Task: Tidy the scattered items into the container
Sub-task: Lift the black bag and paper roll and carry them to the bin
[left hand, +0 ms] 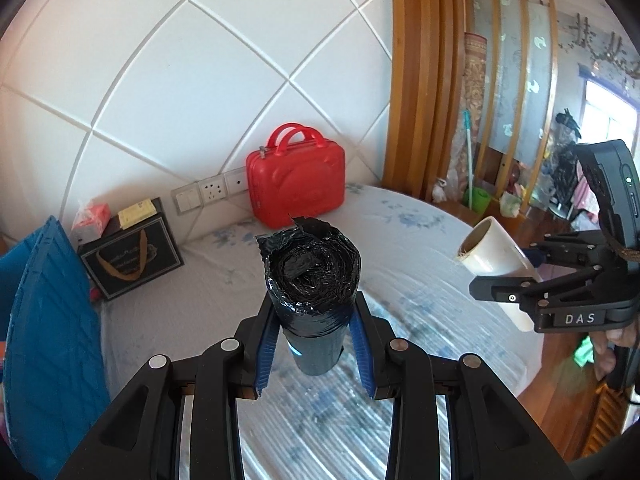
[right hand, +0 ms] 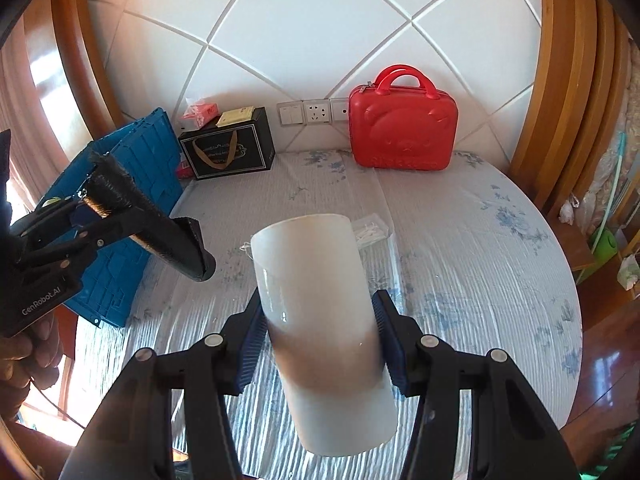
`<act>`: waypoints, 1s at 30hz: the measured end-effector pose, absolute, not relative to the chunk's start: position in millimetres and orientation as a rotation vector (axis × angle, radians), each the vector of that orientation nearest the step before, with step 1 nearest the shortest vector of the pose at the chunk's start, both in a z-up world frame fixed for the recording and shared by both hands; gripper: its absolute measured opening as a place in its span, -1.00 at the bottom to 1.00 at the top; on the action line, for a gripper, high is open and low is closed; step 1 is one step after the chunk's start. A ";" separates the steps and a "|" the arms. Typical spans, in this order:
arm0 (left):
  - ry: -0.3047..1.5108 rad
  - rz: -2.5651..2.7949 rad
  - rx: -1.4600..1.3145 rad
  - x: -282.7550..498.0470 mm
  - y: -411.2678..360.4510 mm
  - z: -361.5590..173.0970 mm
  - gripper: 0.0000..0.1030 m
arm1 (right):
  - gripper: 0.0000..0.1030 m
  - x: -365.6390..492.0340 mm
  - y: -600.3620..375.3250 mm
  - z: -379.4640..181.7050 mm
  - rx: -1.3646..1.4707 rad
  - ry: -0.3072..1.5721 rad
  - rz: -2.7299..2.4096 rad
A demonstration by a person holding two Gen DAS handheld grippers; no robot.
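Note:
My left gripper is shut on a black roll of bin bags and holds it above the bed; the same roll shows in the right wrist view. My right gripper is shut on a white roll of plastic film, also above the bed; it shows in the left wrist view. The blue crate stands at the left edge of the bed, beside the left gripper. A small clear packet of white items lies on the bed behind the white roll.
A red bear-faced case stands against the white padded wall. A black gift box with small red and yellow boxes on top sits by the crate. The bed has a pale blue floral sheet. Wooden frames flank both sides.

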State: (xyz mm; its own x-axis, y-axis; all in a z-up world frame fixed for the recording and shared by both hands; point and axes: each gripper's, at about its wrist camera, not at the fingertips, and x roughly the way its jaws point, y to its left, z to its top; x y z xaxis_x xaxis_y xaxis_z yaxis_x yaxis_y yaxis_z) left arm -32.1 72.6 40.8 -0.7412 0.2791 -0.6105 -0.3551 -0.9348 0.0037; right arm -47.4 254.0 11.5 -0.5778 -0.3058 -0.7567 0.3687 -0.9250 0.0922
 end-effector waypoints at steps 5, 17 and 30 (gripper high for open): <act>0.157 2.657 -0.880 -23.2 48.2 48.3 -0.35 | -0.01 -37.7 227.4 19.7 1.163 0.129 -2.497; 0.116 2.741 -0.844 2.0 -30.4 67.6 -0.35 | -0.01 -19.4 145.8 29.1 1.120 0.195 -2.447; 0.012 2.938 -0.802 33.9 -157.3 88.0 -0.35 | -0.01 -12.9 21.0 48.9 0.994 0.298 -2.295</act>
